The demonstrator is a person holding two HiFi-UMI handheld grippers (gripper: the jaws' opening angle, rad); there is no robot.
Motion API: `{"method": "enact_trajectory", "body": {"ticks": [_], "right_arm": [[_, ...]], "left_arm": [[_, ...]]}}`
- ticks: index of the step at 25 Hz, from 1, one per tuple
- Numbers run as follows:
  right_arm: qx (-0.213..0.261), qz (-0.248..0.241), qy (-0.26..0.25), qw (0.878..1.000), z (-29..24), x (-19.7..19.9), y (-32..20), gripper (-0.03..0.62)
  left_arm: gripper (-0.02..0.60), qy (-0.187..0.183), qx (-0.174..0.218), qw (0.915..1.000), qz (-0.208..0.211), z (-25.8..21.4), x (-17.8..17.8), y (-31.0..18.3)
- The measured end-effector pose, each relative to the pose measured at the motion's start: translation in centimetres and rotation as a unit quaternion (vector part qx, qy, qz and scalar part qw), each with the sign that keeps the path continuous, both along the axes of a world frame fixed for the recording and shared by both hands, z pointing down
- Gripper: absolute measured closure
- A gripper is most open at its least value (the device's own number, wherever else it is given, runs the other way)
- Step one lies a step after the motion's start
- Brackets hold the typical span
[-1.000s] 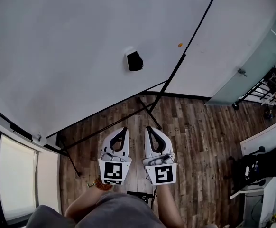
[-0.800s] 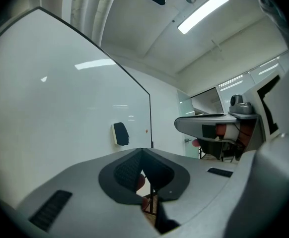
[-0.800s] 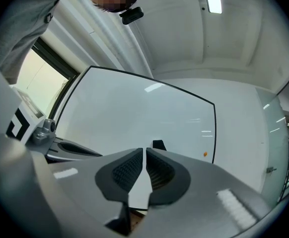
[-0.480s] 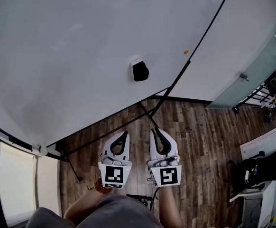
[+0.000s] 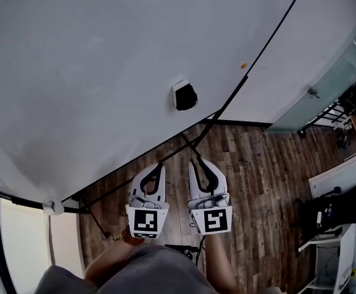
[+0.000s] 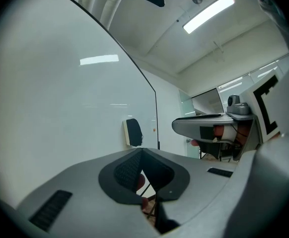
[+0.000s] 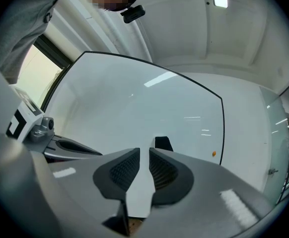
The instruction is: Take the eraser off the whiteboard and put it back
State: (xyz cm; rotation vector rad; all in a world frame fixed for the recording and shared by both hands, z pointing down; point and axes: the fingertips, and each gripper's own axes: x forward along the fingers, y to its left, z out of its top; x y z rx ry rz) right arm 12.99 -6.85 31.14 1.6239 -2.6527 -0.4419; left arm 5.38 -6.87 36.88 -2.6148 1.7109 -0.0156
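Observation:
A black eraser with a white back sticks to the big whiteboard, near its lower right part. Both grippers are held side by side below it, pointing at the board and short of it. My left gripper is shut and empty; in the left gripper view its tips meet below the eraser. The jaws of my right gripper have just been opening and stand a narrow gap apart with nothing between them. In the right gripper view the eraser shows just above the gap.
An orange magnet sits by the board's right edge. The black stand legs spread over the wood floor under the board. A glass door and a white desk with black gear stand to the right.
Both grippers have moved forward toward the whiteboard, and the eraser now sits lower and nearer in the head view. The right jaws have parted slightly.

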Motion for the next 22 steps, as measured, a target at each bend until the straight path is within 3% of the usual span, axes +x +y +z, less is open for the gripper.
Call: {"method": "enact_trajectory", "body": {"ticks": [13,22], "right_arm": [[-0.005,0.017,0.008,1.000,0.2,-2.0,-4.9,0.516],[-0.012,0.038,0.013,0.999,0.4,-1.3,-7.0,0.493]], "left_arm": [[0.575,0.005,-0.008,0.9995,0.031,1.5,-1.0,-3.6],[0.575,0.007,-0.015,0.9993,0.034,2.4,-1.9,-5.2]]}}
